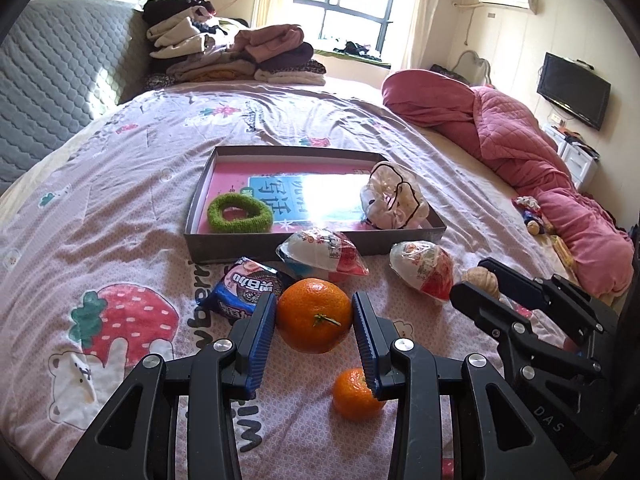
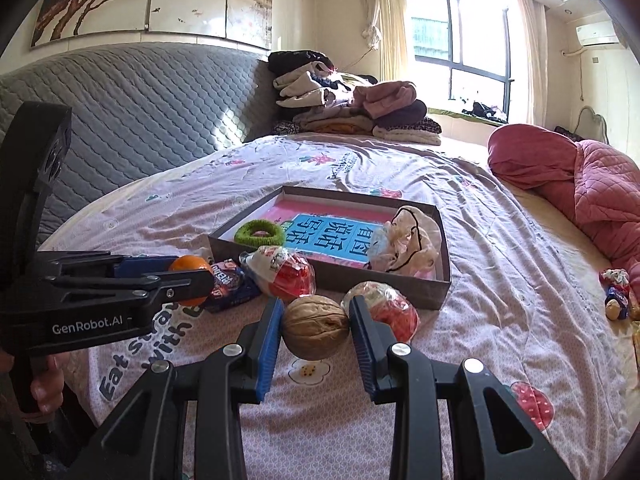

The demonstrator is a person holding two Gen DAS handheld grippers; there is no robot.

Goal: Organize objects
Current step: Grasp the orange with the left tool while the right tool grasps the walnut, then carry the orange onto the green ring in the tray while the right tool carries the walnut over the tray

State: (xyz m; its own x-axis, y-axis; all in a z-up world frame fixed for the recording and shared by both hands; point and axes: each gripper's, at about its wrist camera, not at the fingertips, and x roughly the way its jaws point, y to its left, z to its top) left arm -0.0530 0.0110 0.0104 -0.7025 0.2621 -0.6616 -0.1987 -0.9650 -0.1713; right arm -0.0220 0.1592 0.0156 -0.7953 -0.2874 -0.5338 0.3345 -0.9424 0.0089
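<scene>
My left gripper (image 1: 314, 316) is shut on a large orange (image 1: 314, 322) and holds it just above the bedsheet; it also shows in the right wrist view (image 2: 191, 276). A smaller orange (image 1: 354, 394) lies on the sheet below it. My right gripper (image 2: 316, 320) is shut on a walnut (image 2: 316, 328); it shows in the left wrist view (image 1: 482, 278) too. A shallow grey box (image 1: 416, 236) ahead holds a green hair ring (image 1: 240, 214) and a plastic-wrapped bundle (image 1: 394, 196). Two wrapped egg toys (image 1: 320, 254) (image 1: 424, 266) and a cookie packet (image 1: 244, 286) lie before the box.
Folded clothes (image 1: 236, 52) are stacked at the far side of the bed. A pink quilt (image 1: 520, 140) lies bunched along the right. A grey padded headboard (image 2: 132, 120) runs along the left. Small toys (image 2: 618, 292) lie at the right edge.
</scene>
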